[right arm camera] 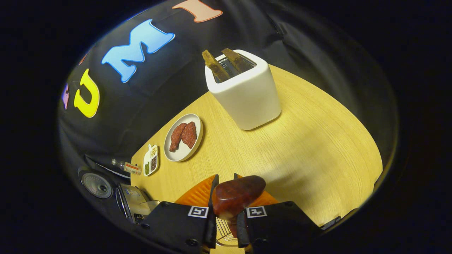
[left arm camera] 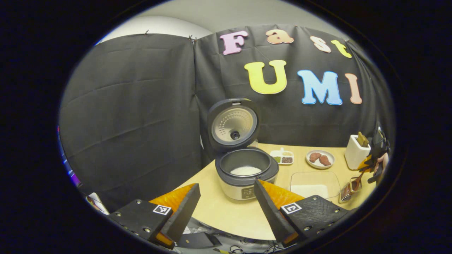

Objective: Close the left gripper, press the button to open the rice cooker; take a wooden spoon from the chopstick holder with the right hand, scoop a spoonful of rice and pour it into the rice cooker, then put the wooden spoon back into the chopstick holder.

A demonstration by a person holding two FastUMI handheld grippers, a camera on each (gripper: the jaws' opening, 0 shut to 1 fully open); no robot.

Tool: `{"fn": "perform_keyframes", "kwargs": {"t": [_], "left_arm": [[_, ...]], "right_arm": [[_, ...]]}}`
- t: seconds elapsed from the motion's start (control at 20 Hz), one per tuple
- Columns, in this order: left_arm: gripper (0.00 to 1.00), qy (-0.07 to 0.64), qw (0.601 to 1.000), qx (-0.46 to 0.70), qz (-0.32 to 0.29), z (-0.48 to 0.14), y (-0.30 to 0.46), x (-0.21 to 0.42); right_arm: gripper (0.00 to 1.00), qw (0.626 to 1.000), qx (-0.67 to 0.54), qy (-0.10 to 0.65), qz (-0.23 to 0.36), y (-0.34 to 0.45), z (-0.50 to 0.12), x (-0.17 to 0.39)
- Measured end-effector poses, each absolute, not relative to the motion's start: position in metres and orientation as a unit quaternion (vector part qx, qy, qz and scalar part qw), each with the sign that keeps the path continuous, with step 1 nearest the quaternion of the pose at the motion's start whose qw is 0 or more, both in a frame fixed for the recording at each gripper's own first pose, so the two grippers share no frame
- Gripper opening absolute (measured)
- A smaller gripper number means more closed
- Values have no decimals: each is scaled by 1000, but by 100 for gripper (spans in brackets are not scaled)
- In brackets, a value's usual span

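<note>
The wooden spoon (right arm camera: 237, 195) sits low in the middle of the right gripper view, pinched between the jaws of the right gripper (right arm camera: 226, 215), its handle running back between them and its bowl pointing forward. The chopstick holder (right arm camera: 243, 90) stands up-frame, well apart across the bare worktop (right arm camera: 317, 151), so the spoon's return likely runs straight ahead. In the left gripper view, the rice cooker (left arm camera: 243, 169) stands open with rice inside, beyond the left gripper (left arm camera: 226, 201), whose jaws are spread.

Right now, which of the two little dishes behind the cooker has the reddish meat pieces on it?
The round white plate, holding two reddish-brown pieces. The other one, the small divided dish nearer the rice cooker, holds separate portions of grains.
</note>
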State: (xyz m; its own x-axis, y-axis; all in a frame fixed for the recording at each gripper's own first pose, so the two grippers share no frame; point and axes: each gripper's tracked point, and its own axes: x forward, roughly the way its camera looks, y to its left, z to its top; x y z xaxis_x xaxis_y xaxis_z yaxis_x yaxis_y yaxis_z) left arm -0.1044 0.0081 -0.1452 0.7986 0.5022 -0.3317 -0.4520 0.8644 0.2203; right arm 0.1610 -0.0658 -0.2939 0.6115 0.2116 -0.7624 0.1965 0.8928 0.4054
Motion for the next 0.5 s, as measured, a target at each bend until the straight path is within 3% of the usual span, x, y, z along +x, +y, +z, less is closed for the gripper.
{"fn": "perform_keyframes", "kwargs": {"t": [0.5], "left_arm": [[96,192,962,44,189,-155,-5,-45]], "right_arm": [[25,891,220,398,12,-68,-226,150]]}}
